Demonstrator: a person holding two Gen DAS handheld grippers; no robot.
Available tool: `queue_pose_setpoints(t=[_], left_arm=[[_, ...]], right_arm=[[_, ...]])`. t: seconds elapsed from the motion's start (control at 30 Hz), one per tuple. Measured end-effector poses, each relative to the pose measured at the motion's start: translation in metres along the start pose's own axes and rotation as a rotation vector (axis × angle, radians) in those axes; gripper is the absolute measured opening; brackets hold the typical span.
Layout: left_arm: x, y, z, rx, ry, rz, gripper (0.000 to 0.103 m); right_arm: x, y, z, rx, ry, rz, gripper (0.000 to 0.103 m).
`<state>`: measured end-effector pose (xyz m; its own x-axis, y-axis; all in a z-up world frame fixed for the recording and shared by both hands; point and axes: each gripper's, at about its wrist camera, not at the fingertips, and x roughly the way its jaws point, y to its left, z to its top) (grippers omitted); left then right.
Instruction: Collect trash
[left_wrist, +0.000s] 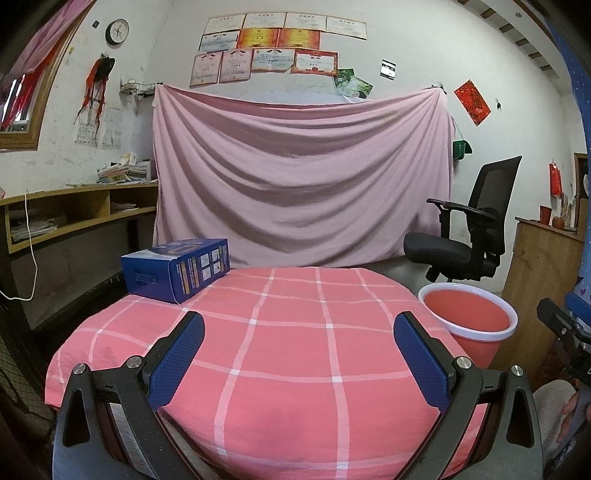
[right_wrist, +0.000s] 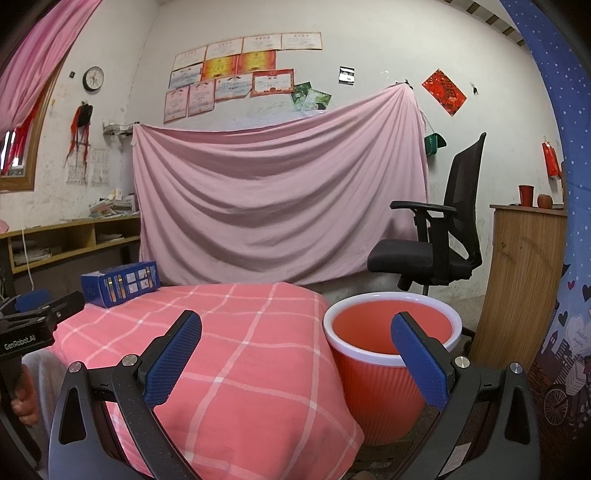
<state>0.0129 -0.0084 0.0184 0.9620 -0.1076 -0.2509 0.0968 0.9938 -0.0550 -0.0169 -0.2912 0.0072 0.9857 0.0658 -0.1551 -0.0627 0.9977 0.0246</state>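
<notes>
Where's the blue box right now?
The box sits at the far left corner of the checked table, opposite the red bin on the right.

Lighting: even, soft, moderately bright; daylight via window (left_wrist: 22, 107) at left. Shadows faint, mostly in sheet (left_wrist: 295, 177) folds. No glare. Focus sharp centre, both views. Strong fisheye bend at edges; dark vignette in corners; slight pink cast.

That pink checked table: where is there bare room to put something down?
Nearly all of the checked cloth is bare, from the near edge by the left hand-held gripper to the far edge before the hanging pink sheet. Only the far left corner is taken, by the blue box. The red bin stands beside the right edge.
</notes>
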Motion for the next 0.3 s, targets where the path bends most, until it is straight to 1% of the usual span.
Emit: queue_pose_setpoints(t=[0.3], left_arm=[[0.0021,-0.0001,-0.0010,-0.003,0.014,0.003,0.100]], right_arm=[[0.0027,-0.0015,0.0012,0.000,0.021,0.006,0.103]])
